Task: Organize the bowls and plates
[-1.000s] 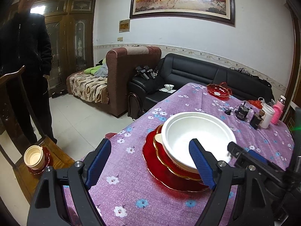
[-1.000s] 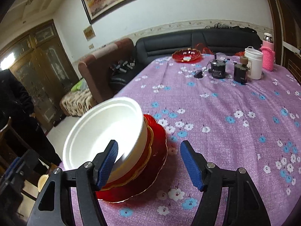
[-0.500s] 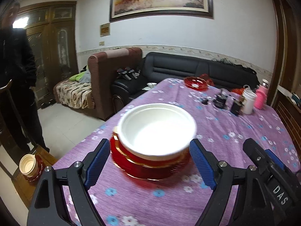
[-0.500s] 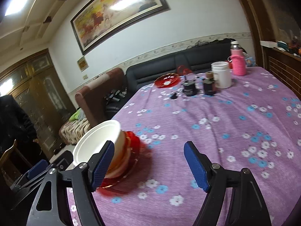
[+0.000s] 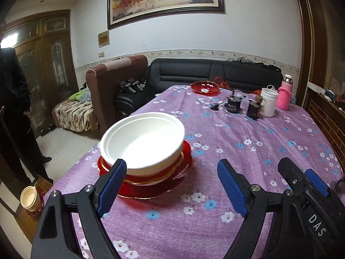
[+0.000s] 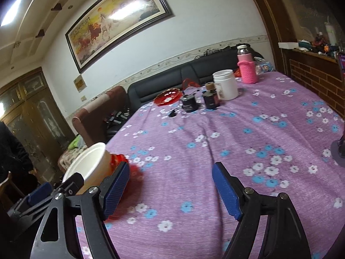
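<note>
A white bowl (image 5: 142,138) sits on top of stacked red plates (image 5: 172,172) near the left front of the purple flowered table (image 5: 258,151). My left gripper (image 5: 172,185) is open and empty, just in front and to the right of the stack. In the right wrist view the bowl (image 6: 90,164) and red plates (image 6: 117,159) lie at the left, partly behind my left finger. My right gripper (image 6: 172,190) is open and empty above bare cloth. A red dish (image 5: 204,87) stands at the table's far end; it also shows in the right wrist view (image 6: 168,96).
Far on the table stand a white jar (image 5: 268,102), a pink flask (image 5: 285,95) and small dark pots (image 5: 234,104). A black sofa (image 5: 215,73) is behind the table. A person (image 5: 15,108) stands at the left. Cups (image 5: 30,199) sit on a low stool.
Both grippers have drawn back and swung right, away from the stack. The bowl and plates now sit further left in both views. Both grippers stay open.
</note>
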Available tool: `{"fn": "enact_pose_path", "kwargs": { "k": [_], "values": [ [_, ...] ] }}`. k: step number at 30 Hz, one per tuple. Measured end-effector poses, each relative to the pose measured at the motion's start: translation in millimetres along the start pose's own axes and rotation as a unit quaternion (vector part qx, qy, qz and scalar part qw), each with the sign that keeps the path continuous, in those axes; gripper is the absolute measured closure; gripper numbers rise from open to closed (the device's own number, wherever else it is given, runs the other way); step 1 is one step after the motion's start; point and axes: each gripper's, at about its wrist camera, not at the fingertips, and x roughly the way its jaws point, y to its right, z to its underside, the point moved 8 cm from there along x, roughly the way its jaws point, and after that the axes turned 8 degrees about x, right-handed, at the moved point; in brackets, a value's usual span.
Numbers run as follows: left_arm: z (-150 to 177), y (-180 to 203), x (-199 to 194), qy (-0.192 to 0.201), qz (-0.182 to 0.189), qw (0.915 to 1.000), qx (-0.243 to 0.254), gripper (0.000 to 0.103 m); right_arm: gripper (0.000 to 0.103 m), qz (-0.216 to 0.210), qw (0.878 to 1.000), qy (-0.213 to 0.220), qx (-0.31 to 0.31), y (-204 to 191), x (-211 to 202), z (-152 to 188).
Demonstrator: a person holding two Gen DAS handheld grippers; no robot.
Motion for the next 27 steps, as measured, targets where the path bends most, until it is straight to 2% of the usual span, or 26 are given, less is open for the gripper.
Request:
{"fn": "enact_pose_path", "kwargs": {
  "k": [7,15,21,27],
  "values": [
    [7,26,8,-0.014,0.025,0.9996,0.006,0.017,0.019,0.042,0.999,0.000,0.001,31,-1,1],
    [21,57,22,-0.050,0.077,0.9957,0.012,0.018,0.019,0.087,0.996,0.004,0.001,59,-6,-3],
    [22,61,24,-0.047,0.088,0.9950,0.006,0.018,0.018,0.106,0.994,0.002,-0.011,68,-4,-2],
    [16,57,19,-0.027,0.095,0.9951,-0.011,0.018,0.018,0.112,0.993,-0.014,-0.024,66,2,4]
  ]
}}
